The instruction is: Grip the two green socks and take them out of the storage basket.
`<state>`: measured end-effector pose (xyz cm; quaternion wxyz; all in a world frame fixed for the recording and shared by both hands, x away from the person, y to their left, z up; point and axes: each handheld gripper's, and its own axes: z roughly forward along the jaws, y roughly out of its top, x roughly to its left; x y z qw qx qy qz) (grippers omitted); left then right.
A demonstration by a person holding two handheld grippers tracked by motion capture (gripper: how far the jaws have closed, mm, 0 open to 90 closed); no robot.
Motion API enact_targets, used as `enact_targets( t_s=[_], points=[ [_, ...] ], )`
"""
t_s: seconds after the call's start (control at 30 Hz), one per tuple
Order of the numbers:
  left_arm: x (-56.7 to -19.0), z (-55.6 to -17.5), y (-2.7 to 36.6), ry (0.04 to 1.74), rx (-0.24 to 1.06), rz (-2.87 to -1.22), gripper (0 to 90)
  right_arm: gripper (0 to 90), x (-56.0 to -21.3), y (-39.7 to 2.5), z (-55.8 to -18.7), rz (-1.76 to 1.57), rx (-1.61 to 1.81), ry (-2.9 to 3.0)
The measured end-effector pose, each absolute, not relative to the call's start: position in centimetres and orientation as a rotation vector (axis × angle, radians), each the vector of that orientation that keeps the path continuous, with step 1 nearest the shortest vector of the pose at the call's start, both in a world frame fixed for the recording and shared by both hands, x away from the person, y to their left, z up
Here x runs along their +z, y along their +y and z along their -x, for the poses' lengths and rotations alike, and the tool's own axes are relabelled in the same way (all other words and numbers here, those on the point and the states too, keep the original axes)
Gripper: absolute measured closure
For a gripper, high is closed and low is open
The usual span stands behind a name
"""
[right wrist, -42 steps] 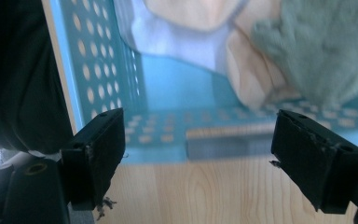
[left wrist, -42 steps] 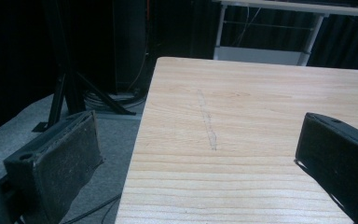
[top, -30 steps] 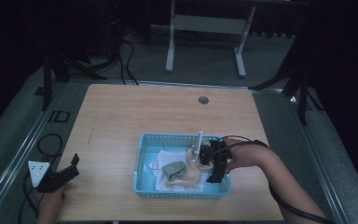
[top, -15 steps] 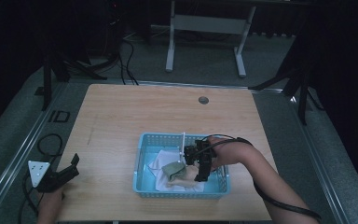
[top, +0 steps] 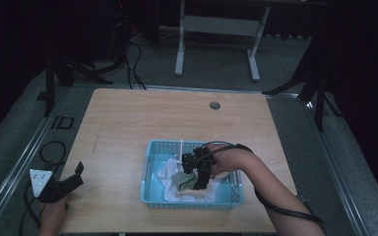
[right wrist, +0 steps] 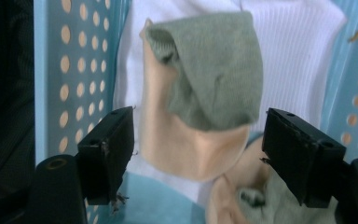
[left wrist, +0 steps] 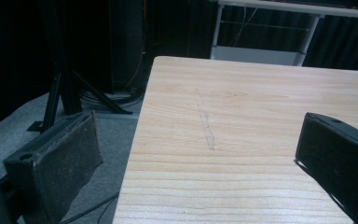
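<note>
A blue plastic basket sits on the near half of the wooden table. Inside it, a grey-green and beige sock lies folded on a white cloth. My right gripper is down in the basket, open. In the right gripper view the sock lies between and just beyond the jaws of that gripper, with neither jaw touching it. More beige and green fabric lies lower right. My left gripper rests open at the table's near left edge, holding nothing.
A small round grey grommet is set in the table's far side. The basket's perforated wall stands close to the right gripper's left jaw. Cables and stand legs lie on the floor beyond the table's left side.
My right gripper has moved left across the basket and come down over the green and beige sock. The left gripper has stayed put.
</note>
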<state>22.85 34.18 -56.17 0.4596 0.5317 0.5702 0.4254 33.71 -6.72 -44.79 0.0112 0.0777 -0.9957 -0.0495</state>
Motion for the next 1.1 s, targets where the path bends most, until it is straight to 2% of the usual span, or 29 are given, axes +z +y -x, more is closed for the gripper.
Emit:
enact_targets(
  t_s=[0.13, 0.2, 0.23, 0.27, 0.3, 0.37, 0.47, 0.53, 1.1],
  points=[
    [-56.2, -22.9, 34.2, 1.404, 1.047, -1.309, 0.4, 34.7, -45.4, -6.0, -33.7, -0.281, -0.148, -3.098],
    [-56.2, -22.9, 34.2, 1.404, 1.046, -1.31, 0.4, 42.7, -45.7, -5.7, -33.6, -0.303, -0.127, -3.104],
    [-56.2, -22.9, 34.2, 1.404, 1.046, -1.31, 0.4, 42.7, -45.7, -5.7, -33.6, -0.303, -0.127, -3.104],
    [-56.2, -22.9, 34.2, 1.404, 1.045, -1.31, 0.4, 52.0, -46.1, -5.4, -33.5, -0.329, -0.114, -3.113],
    [-56.2, -22.9, 34.2, 1.403, 1.044, -1.31, 0.4, 53.0, -46.3, -5.3, -33.5, -0.344, -0.112, -3.117],
    [-56.2, -22.9, 34.2, 1.403, 1.044, -1.309, 0.4, 61.0, -46.7, -5.1, -33.4, -0.357, -0.094, -3.126],
    [-56.2, -22.8, 34.2, 1.403, 1.04, -1.308, 0.4, 78.5, -47.3, -5.0, -33.2, -0.39, -0.03, -3.135],
    [-56.2, -22.9, 34.2, 1.404, 1.04, -1.308, 0.4, 83.8, -47.2, -5.0, -33.1, -0.401, -0.025, -3.131],
    [-56.2, -22.9, 34.2, 1.406, 1.04, -1.306, 0.4, 86.1, -42.5, -5.4, -33.1, -0.359, -0.059, -3.168]
  ],
)
